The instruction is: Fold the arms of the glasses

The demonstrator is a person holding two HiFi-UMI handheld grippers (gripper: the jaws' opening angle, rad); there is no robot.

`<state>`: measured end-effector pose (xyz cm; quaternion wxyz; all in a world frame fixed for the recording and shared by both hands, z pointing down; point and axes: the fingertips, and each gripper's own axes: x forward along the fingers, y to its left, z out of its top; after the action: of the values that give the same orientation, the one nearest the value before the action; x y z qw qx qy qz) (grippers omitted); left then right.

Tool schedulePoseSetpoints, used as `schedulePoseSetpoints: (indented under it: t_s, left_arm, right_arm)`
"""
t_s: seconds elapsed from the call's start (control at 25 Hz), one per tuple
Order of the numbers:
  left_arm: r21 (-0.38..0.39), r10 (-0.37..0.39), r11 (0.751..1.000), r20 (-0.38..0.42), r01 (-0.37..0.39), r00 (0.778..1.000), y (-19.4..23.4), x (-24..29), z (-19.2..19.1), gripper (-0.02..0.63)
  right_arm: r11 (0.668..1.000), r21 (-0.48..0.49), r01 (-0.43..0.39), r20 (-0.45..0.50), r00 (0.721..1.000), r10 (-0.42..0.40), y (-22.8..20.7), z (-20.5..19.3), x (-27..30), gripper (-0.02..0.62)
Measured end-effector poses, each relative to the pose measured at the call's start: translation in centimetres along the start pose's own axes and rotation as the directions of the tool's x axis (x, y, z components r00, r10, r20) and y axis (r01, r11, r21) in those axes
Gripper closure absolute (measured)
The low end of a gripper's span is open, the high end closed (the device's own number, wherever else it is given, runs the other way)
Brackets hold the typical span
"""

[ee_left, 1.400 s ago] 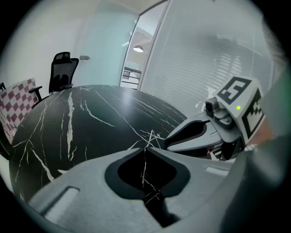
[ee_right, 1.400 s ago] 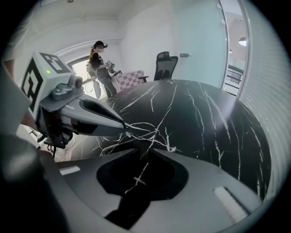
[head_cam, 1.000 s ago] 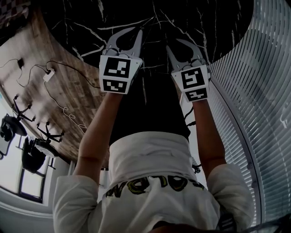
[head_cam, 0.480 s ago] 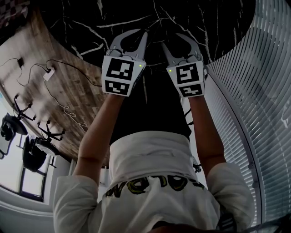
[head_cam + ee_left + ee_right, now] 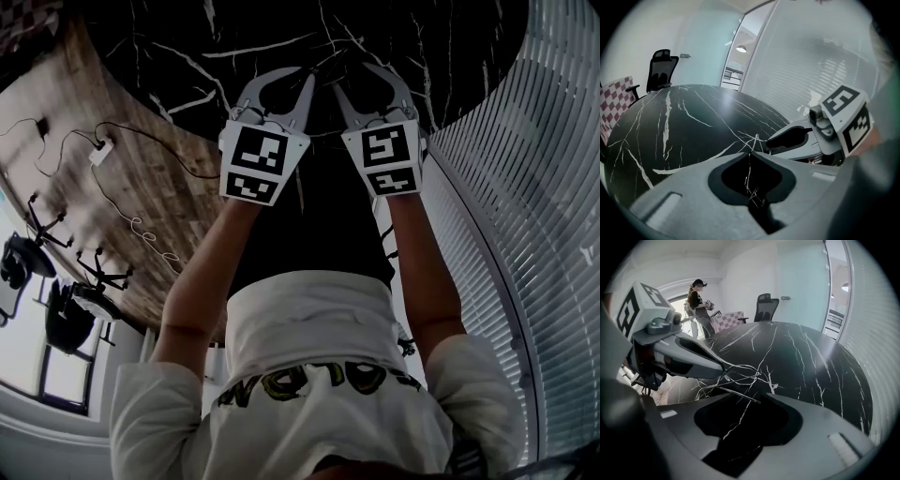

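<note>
Thin wire glasses (image 5: 746, 374) hang just above the black marble table (image 5: 169, 37). My left gripper (image 5: 300, 75) is shut on them; its tips (image 5: 722, 371) pinch the wire at the frame's left end. In the left gripper view the jaws (image 5: 751, 153) meet, and wire shows in their hollow and just past the tips (image 5: 754, 139). My right gripper (image 5: 354, 77) stands open close to the right of the left one. One glasses arm (image 5: 733, 395) crosses just in front of its tips (image 5: 757, 399) and is not pinched. The head view barely shows the glasses.
The round table's near edge (image 5: 281, 131) lies under both grippers. A black office chair (image 5: 660, 68) and a checkered chair (image 5: 614, 98) stand at its far side. A person (image 5: 697, 301) stands by the window. Blinds (image 5: 534, 187) run along the right, and cables (image 5: 98, 155) lie on the wooden floor.
My left gripper has moved right, closing up to the right gripper. The right gripper's jaws now stand wider apart, and it has shifted a little up the picture.
</note>
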<state>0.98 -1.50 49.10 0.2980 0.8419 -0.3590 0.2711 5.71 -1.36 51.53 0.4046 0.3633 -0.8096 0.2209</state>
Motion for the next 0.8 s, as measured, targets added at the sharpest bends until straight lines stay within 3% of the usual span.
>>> schedulePoseSetpoints:
  t_s: [0.48,0.68,0.8]
  left_arm:
    - [0.053,-0.025,0.998,-0.006,0.025,1.000,-1.1,-0.1,0.2,0.595]
    - [0.136,0.053,0.989,0.040,-0.058,0.998,0.5,-0.3,1.5,0.595]
    - [0.257,0.127,0.956,0.081,-0.144,0.989,1.3,-0.3,2.5,0.594]
  right_arm:
    - [1.000,-0.002,0.008,0.011,1.000,-0.008,-0.3,1.1,0.1,0.426]
    - [1.000,0.007,0.027,0.025,0.999,-0.027,-0.7,1.0,-0.5,0.426]
    - [0.998,0.016,0.063,0.049,0.997,-0.063,-1.3,0.8,-1.1,0.436]
